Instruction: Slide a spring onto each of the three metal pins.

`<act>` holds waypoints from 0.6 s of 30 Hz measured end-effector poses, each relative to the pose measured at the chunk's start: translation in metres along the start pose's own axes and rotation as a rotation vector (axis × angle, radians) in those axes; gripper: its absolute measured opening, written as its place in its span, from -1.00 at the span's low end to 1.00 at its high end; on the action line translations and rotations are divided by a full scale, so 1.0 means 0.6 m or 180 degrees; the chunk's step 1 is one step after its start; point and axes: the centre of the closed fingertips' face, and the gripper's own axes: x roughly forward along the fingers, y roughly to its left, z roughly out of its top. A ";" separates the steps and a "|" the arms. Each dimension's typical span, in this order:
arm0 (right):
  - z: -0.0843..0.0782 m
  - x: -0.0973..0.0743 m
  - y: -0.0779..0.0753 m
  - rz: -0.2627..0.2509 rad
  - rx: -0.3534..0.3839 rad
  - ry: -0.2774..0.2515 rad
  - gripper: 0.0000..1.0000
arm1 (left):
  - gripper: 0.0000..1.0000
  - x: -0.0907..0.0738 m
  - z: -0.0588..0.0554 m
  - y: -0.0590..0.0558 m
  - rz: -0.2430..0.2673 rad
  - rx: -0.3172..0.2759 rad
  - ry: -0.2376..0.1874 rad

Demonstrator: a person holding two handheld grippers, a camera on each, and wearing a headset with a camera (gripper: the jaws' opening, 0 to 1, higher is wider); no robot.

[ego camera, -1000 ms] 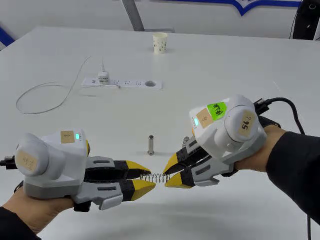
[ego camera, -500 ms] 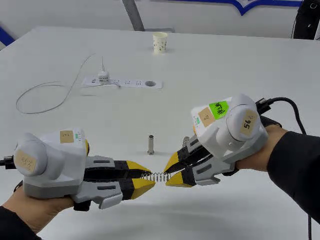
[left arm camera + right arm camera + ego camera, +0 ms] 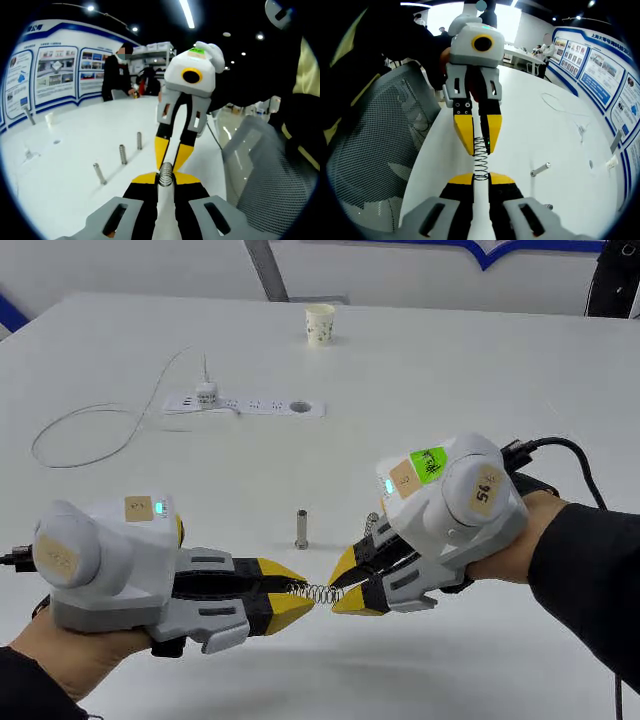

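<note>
A small steel spring (image 3: 320, 592) hangs level above the white table (image 3: 430, 380), stretched between two grippers. My left gripper (image 3: 297, 597) is shut on its left end and my right gripper (image 3: 346, 589) on its right end. The left gripper view looks down the spring (image 3: 165, 174) at the right gripper (image 3: 170, 153) facing it. In the right gripper view the spring (image 3: 480, 157) runs up to the left gripper (image 3: 480, 142). A bare metal pin (image 3: 301, 529) stands upright just beyond the spring. A second pin (image 3: 372, 523), ribbed like a coil, peeks out behind the right gripper. Two ribbed pins (image 3: 122, 154) (image 3: 139, 140) stand past the bare pin (image 3: 99, 173).
A white power strip (image 3: 245, 406) with a plugged charger and a looping white cable (image 3: 90, 430) lies at the far left. A paper cup (image 3: 320, 324) stands at the back. A black cable (image 3: 570, 445) trails from the right gripper. A mesh chair (image 3: 270, 165) is behind the person.
My left gripper has edged slightly to the right and up. The spring stays held between both grippers, and the right gripper has tilted a little.
</note>
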 end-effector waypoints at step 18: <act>-0.004 0.010 0.010 0.0058 0.0023 0.0052 -0.77 | -0.80 0.005 0.014 -0.010 -0.0050 0.0060 -0.0034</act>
